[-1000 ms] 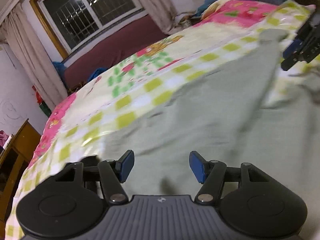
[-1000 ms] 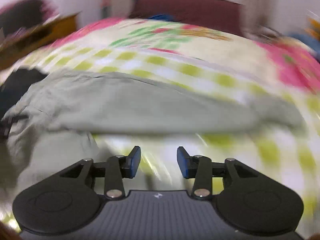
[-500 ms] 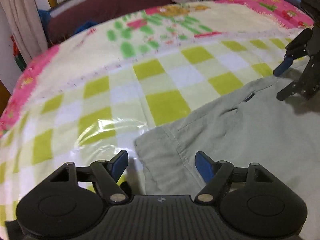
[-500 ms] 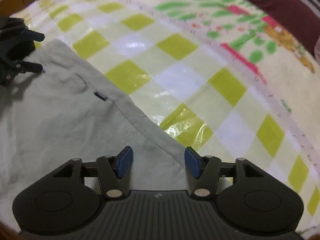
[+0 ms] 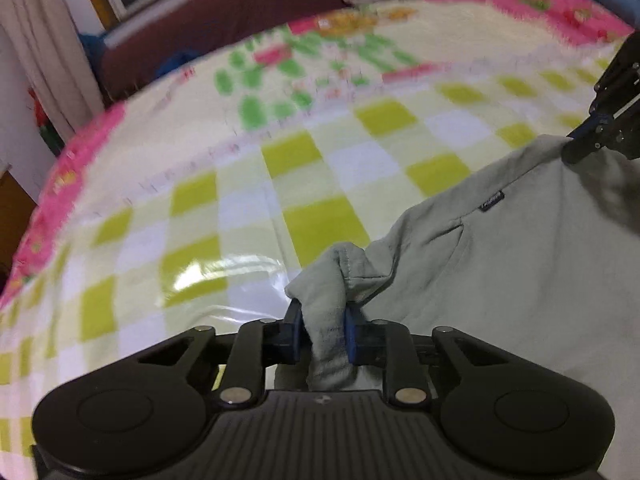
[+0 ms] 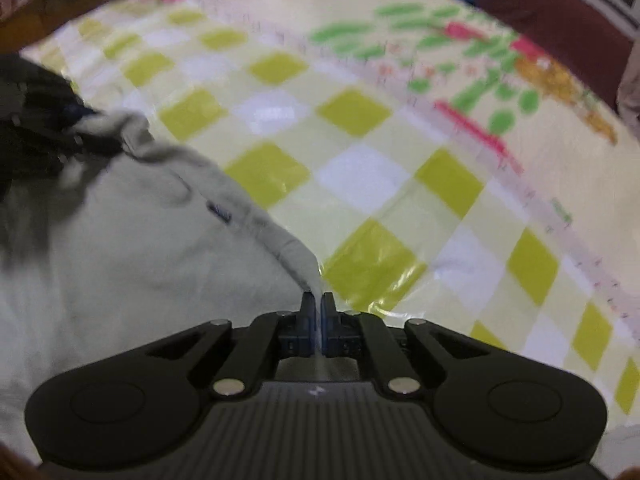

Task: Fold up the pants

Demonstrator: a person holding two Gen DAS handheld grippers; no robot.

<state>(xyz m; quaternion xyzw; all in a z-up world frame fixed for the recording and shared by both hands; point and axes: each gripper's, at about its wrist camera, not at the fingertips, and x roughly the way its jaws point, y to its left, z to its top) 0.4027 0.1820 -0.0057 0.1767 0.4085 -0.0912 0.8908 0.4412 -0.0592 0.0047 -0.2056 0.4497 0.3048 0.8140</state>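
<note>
Pale grey-green pants [image 5: 500, 264] lie on a checked bedspread, their waistband toward the far side. My left gripper [image 5: 322, 330] is shut on a bunched corner of the waistband, cloth bulging up between the blue pads. My right gripper [image 6: 317, 312] is shut on the opposite waistband corner, a thin edge of cloth pinched between its pads. A small dark label [image 5: 491, 201] sits on the waistband between the two grips, and shows as the label [image 6: 220, 212] in the right wrist view. Each gripper appears at the edge of the other's view: the right gripper [image 5: 588, 142], the left gripper [image 6: 84, 120].
The bedspread [image 5: 248, 208] has yellow-green and white checks under shiny plastic film, with pink floral borders. A dark red headboard [image 5: 224, 28], a window and curtains stand beyond the bed. Wooden furniture [image 5: 16, 216] is at the left.
Both grippers stood open over the waistband corners half a second ago; now each has shut on its corner of the pants. Before that, both swept across the bed to the waistband.
</note>
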